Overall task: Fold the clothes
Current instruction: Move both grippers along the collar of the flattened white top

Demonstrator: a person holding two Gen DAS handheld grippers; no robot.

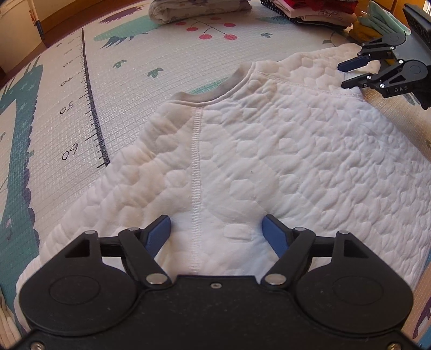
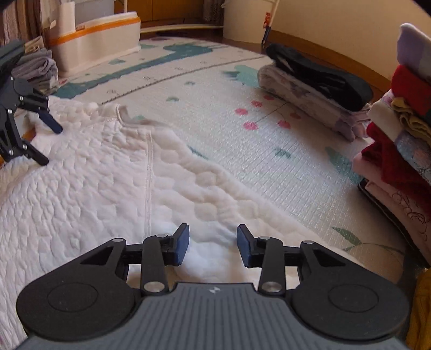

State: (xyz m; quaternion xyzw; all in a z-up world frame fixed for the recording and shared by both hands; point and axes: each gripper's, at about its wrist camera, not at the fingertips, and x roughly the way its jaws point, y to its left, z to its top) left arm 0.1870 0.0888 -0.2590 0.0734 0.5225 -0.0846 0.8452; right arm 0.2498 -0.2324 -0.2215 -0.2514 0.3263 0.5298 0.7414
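Observation:
A white quilted top (image 1: pixel 269 150) (image 2: pixel 80 175) with a grey collar (image 1: pixel 215 93) lies spread flat on the play mat (image 1: pixel 134 67). My left gripper (image 1: pixel 216 226) hovers open over one sleeve side of it, a stitched seam running between its blue pads, which do not press the cloth. In the right wrist view that gripper (image 2: pixel 51 145) shows at the left edge, near the collar end. My right gripper (image 2: pixel 212 237) stands open above the puffy sleeve edge, with a hump of cloth under the gap. It also appears at the top right of the left wrist view (image 1: pixel 343 75).
Stacks of folded clothes (image 2: pixel 398 129) (image 1: pixel 309 13) stand at the right. A folded pile with a black piece on top (image 2: pixel 309 91) lies further back. A white box with an orange band (image 2: pixel 99 40) stands at the far left. Bare play mat (image 2: pixel 242 150) lies between.

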